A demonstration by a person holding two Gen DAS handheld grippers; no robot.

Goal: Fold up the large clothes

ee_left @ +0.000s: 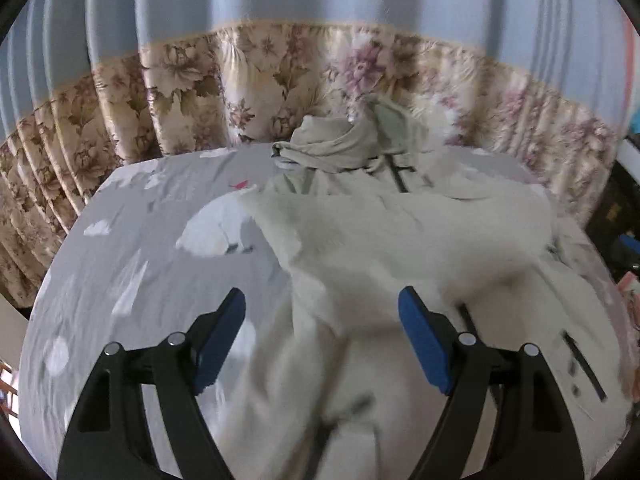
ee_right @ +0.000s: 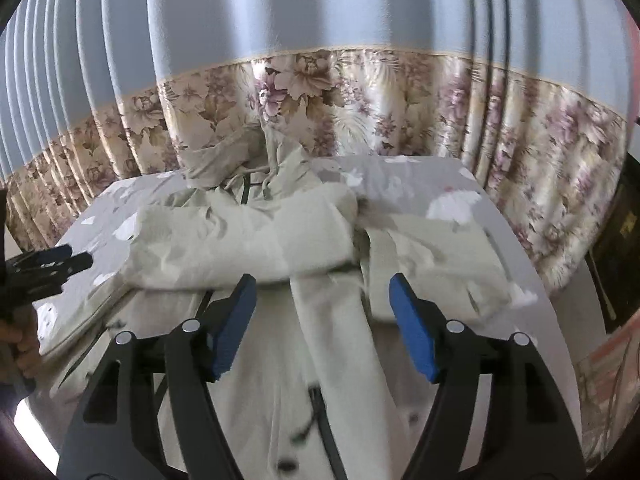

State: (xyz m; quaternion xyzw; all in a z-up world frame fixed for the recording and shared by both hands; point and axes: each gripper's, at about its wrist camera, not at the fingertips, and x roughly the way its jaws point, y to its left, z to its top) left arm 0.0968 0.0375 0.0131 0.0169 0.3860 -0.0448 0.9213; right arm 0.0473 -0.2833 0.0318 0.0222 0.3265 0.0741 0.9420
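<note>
Both claws wide, empty — right claw (ee_right: 322, 320) nearer the jacket (ee_right: 248, 240); sleeve runs crosswise just ahead; left claw (ee_left: 322, 336) at its edge.

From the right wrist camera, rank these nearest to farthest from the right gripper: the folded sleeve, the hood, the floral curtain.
From the right gripper:
1. Folded sleeve, lying crosswise just ahead.
2. Hood, bunched at the bed's far edge.
3. Floral curtain, hanging behind the bed.
</note>
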